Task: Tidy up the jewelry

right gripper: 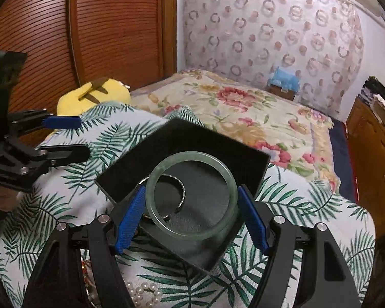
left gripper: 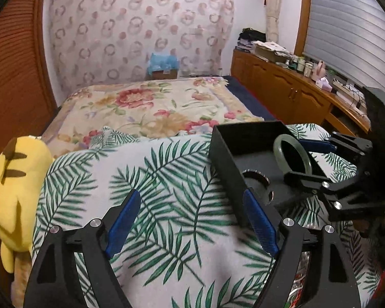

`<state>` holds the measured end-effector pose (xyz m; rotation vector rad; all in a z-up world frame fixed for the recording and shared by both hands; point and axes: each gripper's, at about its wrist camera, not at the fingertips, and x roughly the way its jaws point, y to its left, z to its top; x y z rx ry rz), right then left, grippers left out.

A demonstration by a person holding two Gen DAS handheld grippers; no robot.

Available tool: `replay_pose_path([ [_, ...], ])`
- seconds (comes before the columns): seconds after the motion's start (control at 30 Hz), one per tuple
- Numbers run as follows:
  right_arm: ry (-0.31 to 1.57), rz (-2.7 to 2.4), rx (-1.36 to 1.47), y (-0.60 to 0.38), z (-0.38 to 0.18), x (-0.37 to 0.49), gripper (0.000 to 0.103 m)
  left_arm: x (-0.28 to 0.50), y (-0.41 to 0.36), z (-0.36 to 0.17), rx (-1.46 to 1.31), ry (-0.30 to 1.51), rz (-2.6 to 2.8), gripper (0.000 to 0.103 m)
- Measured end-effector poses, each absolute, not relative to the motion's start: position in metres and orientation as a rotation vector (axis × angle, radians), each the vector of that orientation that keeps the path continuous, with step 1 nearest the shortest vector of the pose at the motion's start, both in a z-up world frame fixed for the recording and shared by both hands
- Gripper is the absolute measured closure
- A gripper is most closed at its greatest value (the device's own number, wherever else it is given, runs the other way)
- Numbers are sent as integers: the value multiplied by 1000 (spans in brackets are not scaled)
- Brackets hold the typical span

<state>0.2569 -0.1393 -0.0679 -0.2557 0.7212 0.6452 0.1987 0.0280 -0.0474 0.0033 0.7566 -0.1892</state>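
Observation:
A black open jewelry box (left gripper: 225, 159) (right gripper: 131, 169) sits on a palm-leaf cloth. My right gripper (right gripper: 191, 197) (left gripper: 304, 159) is shut on a green jade bangle (right gripper: 164, 169) (left gripper: 278, 151) and holds it over the box's inside. A silver bangle (right gripper: 181, 192) (left gripper: 256, 174) lies on the box's dark lining beneath it. My left gripper (left gripper: 190, 200) (right gripper: 84, 138) is open and empty, just left of the box, its right finger near the box's front corner. A pearl strand (right gripper: 143, 292) lies on the cloth by my right gripper's base.
A yellow plush toy (left gripper: 15, 192) (right gripper: 95, 95) lies at the cloth's left edge. A floral bedspread (left gripper: 151, 107) stretches behind. A wooden cabinet (left gripper: 290, 89) with clutter runs along the right. More jewelry (left gripper: 297, 279) shows under my left gripper's base.

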Motion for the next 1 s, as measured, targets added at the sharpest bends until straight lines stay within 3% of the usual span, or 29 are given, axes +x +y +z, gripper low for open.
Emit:
replay_pose_path([
  [0.1, 708, 645, -262, -136, -67, 255, 18, 192, 29, -49, -2, 763, -194, 25],
  [0.5, 639, 597, -208, -162, -44, 215, 18, 157, 25, -52, -14, 762, -207, 24],
  [0.73, 630, 575, -206, -188, -31, 182, 33, 128, 12, -57, 5, 766, -228, 24],
  [1.0, 653, 531, -177, -204, -38, 151, 37, 97, 2, -53, 6, 739, -244, 24],
])
